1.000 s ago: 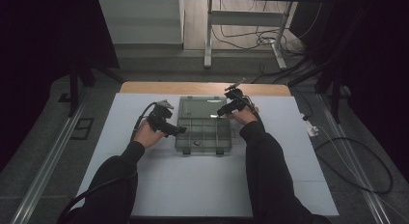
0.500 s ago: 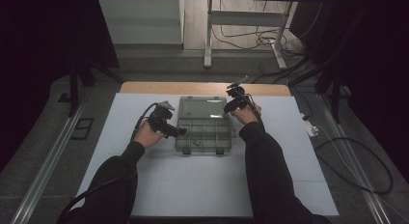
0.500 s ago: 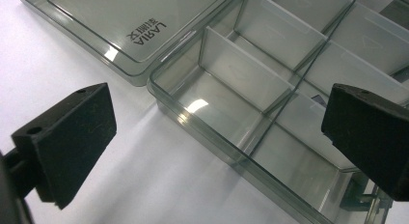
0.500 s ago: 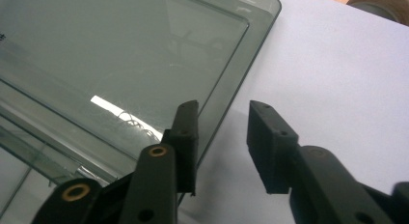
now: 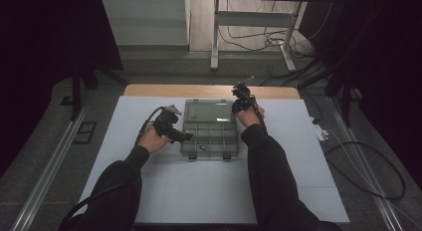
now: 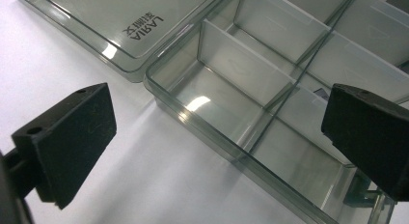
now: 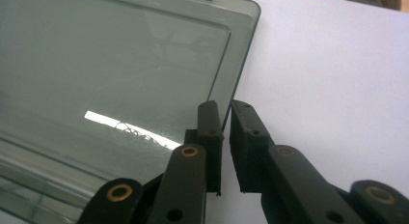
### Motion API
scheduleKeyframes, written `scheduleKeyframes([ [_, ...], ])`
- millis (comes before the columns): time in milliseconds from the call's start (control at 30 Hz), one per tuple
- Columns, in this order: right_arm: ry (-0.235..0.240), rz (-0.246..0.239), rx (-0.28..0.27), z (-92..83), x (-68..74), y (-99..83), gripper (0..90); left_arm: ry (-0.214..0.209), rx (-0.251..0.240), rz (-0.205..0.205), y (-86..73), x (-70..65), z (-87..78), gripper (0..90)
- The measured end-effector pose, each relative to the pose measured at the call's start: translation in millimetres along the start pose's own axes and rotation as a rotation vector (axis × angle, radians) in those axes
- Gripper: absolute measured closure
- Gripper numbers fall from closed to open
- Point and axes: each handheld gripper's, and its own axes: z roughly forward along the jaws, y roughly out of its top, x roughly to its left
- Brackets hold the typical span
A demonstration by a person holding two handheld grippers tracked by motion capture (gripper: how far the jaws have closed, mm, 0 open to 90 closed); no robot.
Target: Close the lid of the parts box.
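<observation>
White table [image 5: 149, 191] near far edge: open smoky compartment box [image 5: 210, 141] | my right gripper [image 7: 225, 137] just closed, pinching lid [image 7: 111, 64] edge | my left gripper [image 6: 217, 151] wide over box's side wall, 0 held.

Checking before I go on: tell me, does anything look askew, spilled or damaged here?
Nothing stands out. The clear organizer box lies open and square on the table, its lid uncracked; the right gripper pinches its edge.

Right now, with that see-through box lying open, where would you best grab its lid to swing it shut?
Take the lid by its thin side edge near the free corner, coming from its right side. It lies flat and open, so only the rim fits between jaws. The right gripper, whose jaws have just been closing, pinches that edge.
</observation>
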Motion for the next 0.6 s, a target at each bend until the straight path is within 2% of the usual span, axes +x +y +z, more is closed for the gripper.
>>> scheduleKeyframes([
  [100,-0.012,0.062,0.009,-0.2,1.8,1.4,85.1,0.001,-0.011,-0.009,0.8,0.4,-1.2,0.0],
  [267,0.001,0.13,0.009,0.3,2.4,2.4,87.5,0.037,-0.012,-0.013,3.9,-1.3,-2.5,0.0],
  [367,0.0,0.136,0.0,-0.4,3.8,2.1,87.8,0.041,-0.018,-0.024,4.9,1.8,-3.9,0.0],
  [467,0.001,0.139,-0.02,-3.1,3.9,0.9,88.0,0.066,-0.015,-0.029,5.7,6.5,-6.1,2.8],
  [600,0.011,0.138,-0.049,-8.4,3.1,-0.7,88.0,0.084,-0.029,-0.055,7.3,14.8,-8.9,18.3],
])
